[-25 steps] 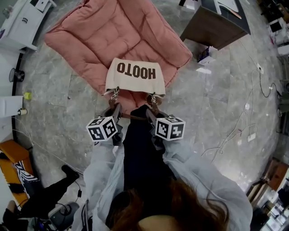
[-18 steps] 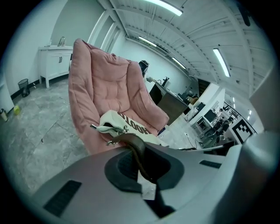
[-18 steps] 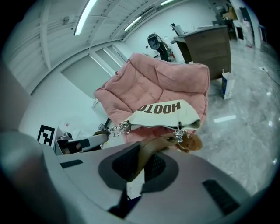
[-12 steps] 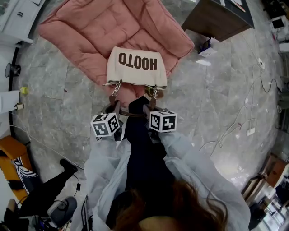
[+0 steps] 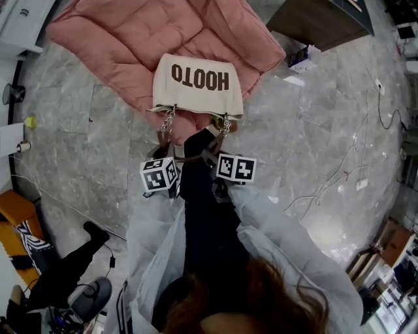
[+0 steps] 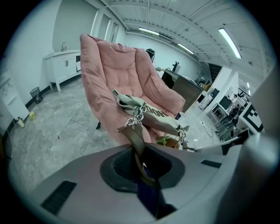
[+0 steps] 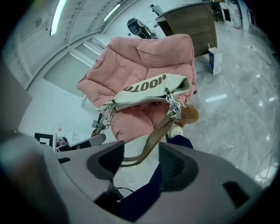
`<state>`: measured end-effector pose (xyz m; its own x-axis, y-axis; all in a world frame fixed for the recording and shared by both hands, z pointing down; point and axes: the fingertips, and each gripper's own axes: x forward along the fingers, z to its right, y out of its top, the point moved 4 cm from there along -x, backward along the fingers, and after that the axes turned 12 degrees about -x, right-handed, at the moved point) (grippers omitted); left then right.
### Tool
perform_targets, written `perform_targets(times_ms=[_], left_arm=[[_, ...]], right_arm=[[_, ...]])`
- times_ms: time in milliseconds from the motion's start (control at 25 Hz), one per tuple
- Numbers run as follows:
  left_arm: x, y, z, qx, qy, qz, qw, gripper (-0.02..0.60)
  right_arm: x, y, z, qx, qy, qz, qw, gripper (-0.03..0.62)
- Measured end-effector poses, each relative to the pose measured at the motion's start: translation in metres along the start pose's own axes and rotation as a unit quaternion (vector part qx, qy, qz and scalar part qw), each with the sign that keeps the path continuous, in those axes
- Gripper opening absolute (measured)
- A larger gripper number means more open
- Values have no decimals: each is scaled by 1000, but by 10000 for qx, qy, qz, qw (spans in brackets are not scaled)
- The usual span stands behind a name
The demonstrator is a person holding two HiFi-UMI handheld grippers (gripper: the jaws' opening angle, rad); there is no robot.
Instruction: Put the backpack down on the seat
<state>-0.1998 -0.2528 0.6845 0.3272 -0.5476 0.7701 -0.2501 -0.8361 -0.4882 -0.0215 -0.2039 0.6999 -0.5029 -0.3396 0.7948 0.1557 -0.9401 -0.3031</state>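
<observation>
The backpack [image 5: 196, 81], a cream bag printed HOOTO, rests on the front of the pink cushioned seat [image 5: 124, 39]. Chains link it to a brown strap [image 5: 189, 158] that runs back between both grippers. My left gripper [image 5: 167, 151] is shut on the strap [image 6: 136, 140] in the left gripper view, with the bag [image 6: 148, 114] and seat [image 6: 118, 65] beyond. My right gripper [image 5: 210, 155] has just been opening its jaws. In the right gripper view [image 7: 142, 162] they stand apart with the strap [image 7: 153, 140] loose between them, below the bag [image 7: 148, 89] and seat [image 7: 144, 57].
A wooden desk [image 5: 313, 19] stands at the far right with a small box [image 5: 304, 59] by it. White cabinets [image 5: 19, 26] line the far left. Cables [image 5: 339, 182] trail over the grey floor at the right. Another person's dark leg [image 5: 65, 274] is at lower left.
The bag has moved away from me and down onto the seat's front. Both grippers followed it, and the strap hangs slacker.
</observation>
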Motion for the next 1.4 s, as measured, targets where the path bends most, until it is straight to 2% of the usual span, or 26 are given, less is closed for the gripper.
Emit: perform_targets(times_ms=[40,120,160,200,240,360,560,760,880,1000,1040,1120,1240,1360,1400], left_arm=[[0,0,-3,-45,64,-2,10000,38],[-1,-1,-6,-223,74,-20,9997,196],[-1,-2,-6,-311,22,-35,9995,254],[-1,-3,-5,-361,-34,-53,9993,310],[-1,-4,-4,-367,-77,-69,9993,339],[-2,-7,0,-353,-137,-82,9993,345],[-8,-1,4,-659,-146,-43,9977,344],[-34,16,17,-634,-328,119,9974,331],[-56,37,33,-416,-393,489,9972,223],[-74,54,47,-93,-431,848,9954,177],[-79,58,51,-20,-451,940,9945,149],[-88,64,59,36,-524,1070,9929,130],[-99,73,73,104,-692,1292,9891,78],[-113,85,89,272,-919,1630,9820,41],[-117,89,96,308,-1020,1719,9793,34]], right_arm=[[0,0,2,-11,-39,-1,10000,281],[0,-1,6,-92,-121,-15,9999,386],[0,-1,6,-140,-117,-33,9998,450],[0,-1,6,-171,-82,-37,9998,493],[0,0,6,-173,-34,-5,9998,499],[-5,5,4,-101,59,266,9996,509],[-20,18,-4,-381,277,486,9977,508],[-48,36,-15,-820,322,848,9925,471],[-70,54,-19,-1108,195,1209,9863,438],[-95,71,-18,-1384,-50,1644,9766,385],[-104,75,-18,-1448,-107,1768,9735,374],[-122,81,-19,-1554,-222,2013,9669,344],[-148,90,-18,-1701,-419,2394,9550,228],[-168,103,-20,-1860,-505,2714,9430,155],[-176,107,-21,-1891,-565,2842,9382,101]])
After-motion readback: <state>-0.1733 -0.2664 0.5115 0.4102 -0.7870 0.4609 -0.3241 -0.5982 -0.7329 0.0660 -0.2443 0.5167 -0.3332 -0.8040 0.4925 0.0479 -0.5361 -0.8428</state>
